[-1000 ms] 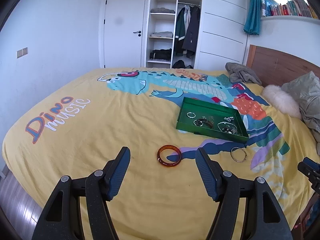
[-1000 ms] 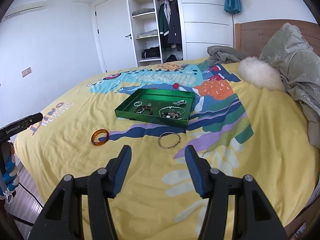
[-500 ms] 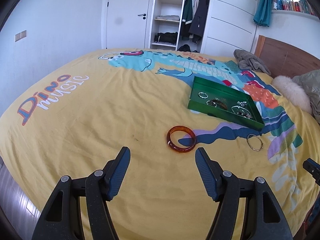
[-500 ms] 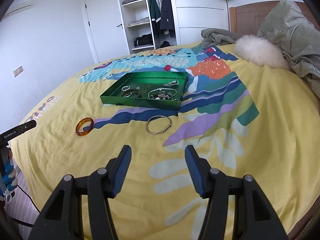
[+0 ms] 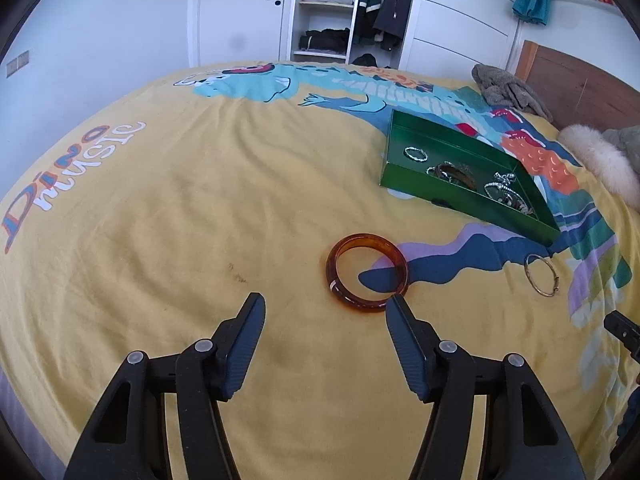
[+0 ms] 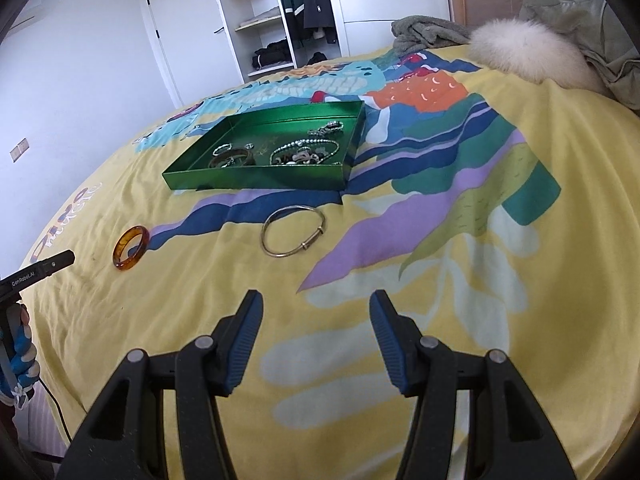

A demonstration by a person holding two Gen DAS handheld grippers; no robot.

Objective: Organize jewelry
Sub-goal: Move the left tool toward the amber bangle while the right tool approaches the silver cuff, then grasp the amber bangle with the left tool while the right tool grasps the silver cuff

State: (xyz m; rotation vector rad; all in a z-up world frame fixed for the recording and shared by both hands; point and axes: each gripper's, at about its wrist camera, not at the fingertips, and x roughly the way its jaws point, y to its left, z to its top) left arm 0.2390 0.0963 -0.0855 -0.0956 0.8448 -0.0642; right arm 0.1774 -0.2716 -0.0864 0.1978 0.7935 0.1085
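Two tongs hang released over the bed [image 5: 168, 208], nothing between them; the left tongs [image 5: 325, 303] are closing just short of the amber bangle [image 5: 367, 272], the right tongs [image 6: 316, 300] near the silver bangle [image 6: 293, 230]. Soft sheets could let either ring slip. Beyond lies the green tray [image 6: 256, 178], path unblocked.

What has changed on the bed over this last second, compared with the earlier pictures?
Both tools have come down closer to the bedspread. The left tool, its jaws closing with nothing between them, now sits just short of the amber bangle; the right tool has neared the thin metal bangle. Nothing was picked up or let go. Both bangles and the green tray lie where they were.
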